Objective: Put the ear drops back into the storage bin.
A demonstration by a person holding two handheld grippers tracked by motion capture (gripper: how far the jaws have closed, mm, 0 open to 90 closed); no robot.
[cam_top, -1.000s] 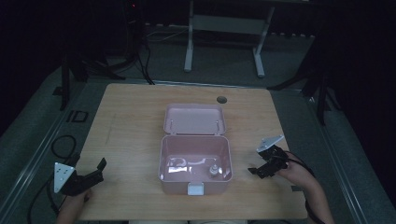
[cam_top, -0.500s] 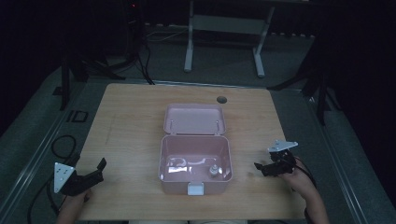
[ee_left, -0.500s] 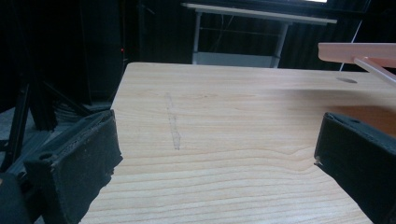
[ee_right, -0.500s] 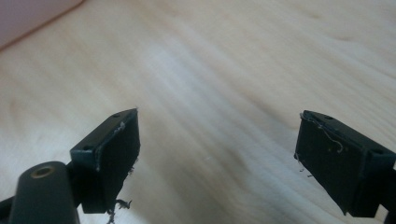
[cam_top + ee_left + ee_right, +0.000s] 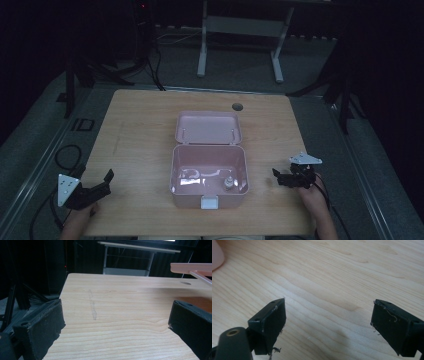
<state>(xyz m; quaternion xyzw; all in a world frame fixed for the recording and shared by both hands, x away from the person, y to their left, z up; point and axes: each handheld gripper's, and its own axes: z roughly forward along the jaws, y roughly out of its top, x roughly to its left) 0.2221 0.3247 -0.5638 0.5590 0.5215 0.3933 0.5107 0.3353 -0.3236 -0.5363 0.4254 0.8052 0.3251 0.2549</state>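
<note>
The pink box (image 5: 209,172) sits in the middle of the table (image 5: 135,135), lid thrown back, with a small bottle (image 5: 228,183) standing at its right near corner and some clear odds and ends on its floor to the left. At the table's left near corner the left gripper (image 5: 102,182) rests low, its jaws spread wide and empty, just as it was a second ago. On the right, the right gripper (image 5: 278,176) has drawn back from the side of the box toward the near edge and settled lower, its jaws apart with nothing between them. That retreat suggests the bottle was just put in, and closing the lid is probably next.
</note>
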